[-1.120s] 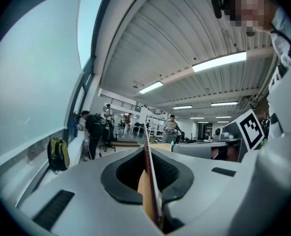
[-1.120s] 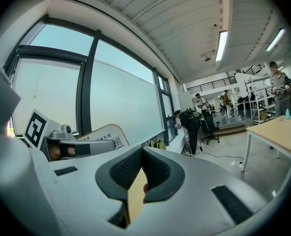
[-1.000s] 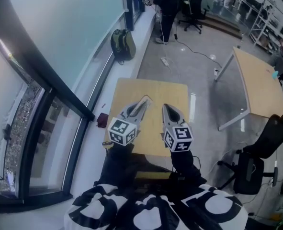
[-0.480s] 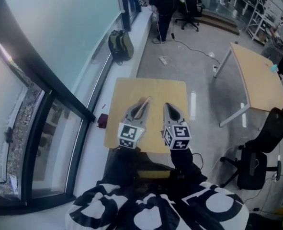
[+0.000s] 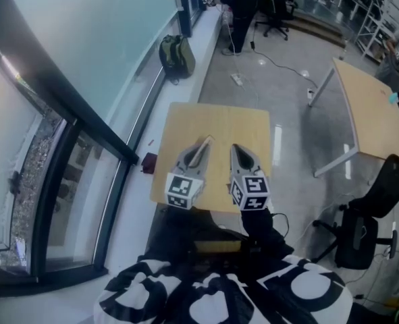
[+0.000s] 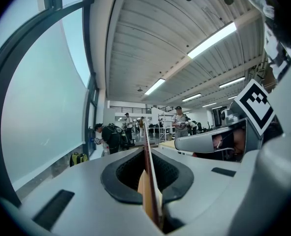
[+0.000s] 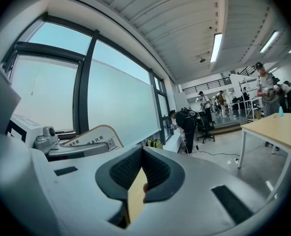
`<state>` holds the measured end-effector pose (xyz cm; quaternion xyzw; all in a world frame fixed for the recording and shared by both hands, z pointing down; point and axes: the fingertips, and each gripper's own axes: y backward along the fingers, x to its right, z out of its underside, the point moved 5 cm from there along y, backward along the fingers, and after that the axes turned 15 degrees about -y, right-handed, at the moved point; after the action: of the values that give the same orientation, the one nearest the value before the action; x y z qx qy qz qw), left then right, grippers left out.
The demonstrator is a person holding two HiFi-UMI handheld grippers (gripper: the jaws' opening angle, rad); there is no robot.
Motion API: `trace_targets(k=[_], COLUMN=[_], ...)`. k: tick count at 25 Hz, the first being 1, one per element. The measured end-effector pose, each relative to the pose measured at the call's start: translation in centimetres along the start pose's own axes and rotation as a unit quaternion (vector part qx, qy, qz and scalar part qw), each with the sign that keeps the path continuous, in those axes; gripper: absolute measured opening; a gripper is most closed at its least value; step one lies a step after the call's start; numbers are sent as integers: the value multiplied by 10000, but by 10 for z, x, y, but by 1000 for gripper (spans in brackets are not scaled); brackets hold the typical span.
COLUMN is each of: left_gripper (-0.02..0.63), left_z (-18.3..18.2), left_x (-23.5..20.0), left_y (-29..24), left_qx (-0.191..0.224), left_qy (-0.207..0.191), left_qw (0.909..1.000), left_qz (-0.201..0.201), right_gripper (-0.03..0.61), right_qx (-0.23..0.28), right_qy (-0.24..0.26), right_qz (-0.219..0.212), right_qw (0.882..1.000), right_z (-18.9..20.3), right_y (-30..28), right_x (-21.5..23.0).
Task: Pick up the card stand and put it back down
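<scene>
Pinching the card stand point(image 7: 92, 136) edge-on in the closed left hand-held gripper point(image 5: 198, 154), seemingly raised over the bench point(image 5: 216, 120) and pointing level, since a thin card probably needs a firm clamp to avoid slipping. Holding the right hand-held gripper point(image 5: 239, 155) just alongside, jaws together and empty, likely out of the way. Setting down not yet done.

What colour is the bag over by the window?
Olive green. The bag shows best in the head view, sitting beside the big window.
</scene>
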<state>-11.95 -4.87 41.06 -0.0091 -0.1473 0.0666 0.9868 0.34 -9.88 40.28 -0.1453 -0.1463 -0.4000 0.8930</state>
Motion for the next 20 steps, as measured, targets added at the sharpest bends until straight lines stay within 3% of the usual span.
trace_targets(k=[7,20], left_gripper=[22,23], left_z=[10,-10], left_x=[1,42], left_y=[0,-88], left_qx=[-20,245], left_qy=[181,136], left_qw=[9997,9901], left_qz=[137,1378], right_gripper=[21,21], right_qx=[-144,81], right_qy=[-56,-483], right_qz=[85,1062], right_qw=[9998,9931], right_z=[16,-1], right_y=[-2,34], right_x=[4,89])
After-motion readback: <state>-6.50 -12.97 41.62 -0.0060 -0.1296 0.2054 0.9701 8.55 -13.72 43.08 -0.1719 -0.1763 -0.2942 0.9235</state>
